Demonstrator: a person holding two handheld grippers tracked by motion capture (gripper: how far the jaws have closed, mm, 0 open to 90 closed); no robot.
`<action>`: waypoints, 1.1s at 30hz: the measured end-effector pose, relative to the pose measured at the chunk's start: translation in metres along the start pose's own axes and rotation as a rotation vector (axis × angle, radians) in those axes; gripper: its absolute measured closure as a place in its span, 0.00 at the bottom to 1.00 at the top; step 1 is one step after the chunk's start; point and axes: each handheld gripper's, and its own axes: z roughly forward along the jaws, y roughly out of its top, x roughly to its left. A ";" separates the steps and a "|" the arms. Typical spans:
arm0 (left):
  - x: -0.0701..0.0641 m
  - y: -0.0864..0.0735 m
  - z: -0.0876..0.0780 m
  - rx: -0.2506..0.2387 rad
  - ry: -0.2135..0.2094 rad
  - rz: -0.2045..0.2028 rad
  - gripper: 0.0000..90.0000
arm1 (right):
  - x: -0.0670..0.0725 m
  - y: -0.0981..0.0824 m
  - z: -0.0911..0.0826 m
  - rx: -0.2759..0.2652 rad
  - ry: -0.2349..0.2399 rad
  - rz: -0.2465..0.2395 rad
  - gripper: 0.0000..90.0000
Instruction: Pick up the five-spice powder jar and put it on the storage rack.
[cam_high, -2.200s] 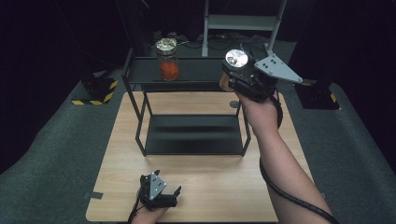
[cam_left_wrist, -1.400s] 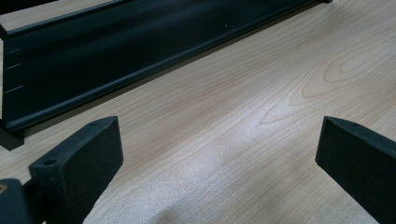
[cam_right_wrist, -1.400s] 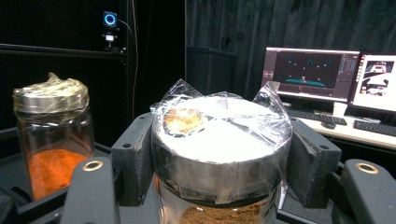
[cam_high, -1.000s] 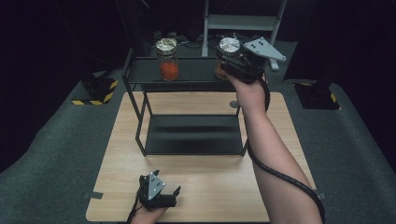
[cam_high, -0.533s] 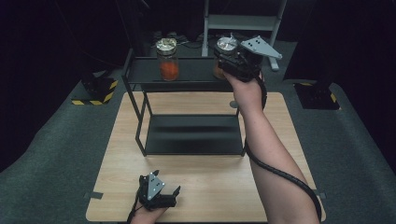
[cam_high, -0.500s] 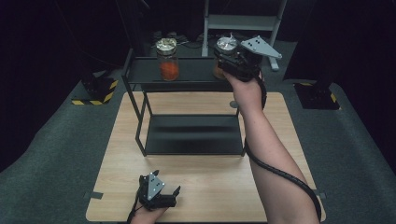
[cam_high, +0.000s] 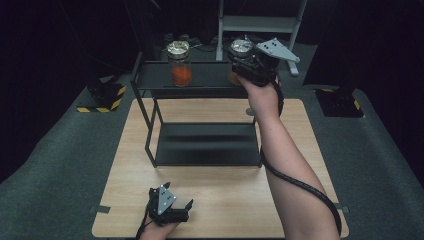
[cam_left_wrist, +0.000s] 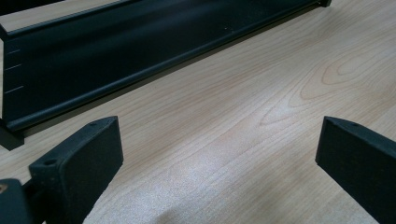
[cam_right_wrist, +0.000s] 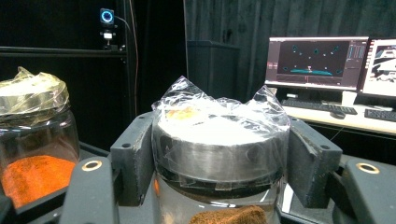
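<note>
A glass jar of brown powder (cam_high: 240, 52), its metal lid wrapped in clear film, is at the right end of the black rack's top shelf (cam_high: 205, 80). My right gripper (cam_high: 247, 62) is shut on it, with a jaw on either side just under the lid (cam_right_wrist: 219, 140). I cannot tell whether the jar's base rests on the shelf. A second jar with orange powder (cam_high: 179, 62) stands on the same shelf to its left and appears again as the orange jar (cam_right_wrist: 32, 158). My left gripper (cam_high: 179, 196) lies open on the wooden table (cam_left_wrist: 243, 116) near the front edge.
The rack's lower shelf (cam_high: 207, 142) sits on the table. A small round grey disc (cam_high: 249, 111) lies by the rack's right leg. Yellow-and-black striped bases (cam_high: 102, 97) stand on the floor. Monitors and a keyboard (cam_right_wrist: 322, 60) are far behind.
My right gripper carried the brown jar leftward and away, from beside the rack to the right end of its top shelf. The left gripper stayed still.
</note>
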 end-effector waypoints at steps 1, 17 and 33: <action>0.000 0.000 0.000 0.000 0.000 0.000 0.01 | 0.000 0.000 0.000 0.000 0.000 0.000 0.37; -0.001 0.000 0.000 0.003 -0.001 0.006 0.01 | -0.001 0.003 0.000 0.013 0.001 0.020 0.36; 0.000 0.000 0.000 0.000 -0.003 0.004 0.01 | 0.001 0.003 0.000 0.014 -0.026 0.041 0.12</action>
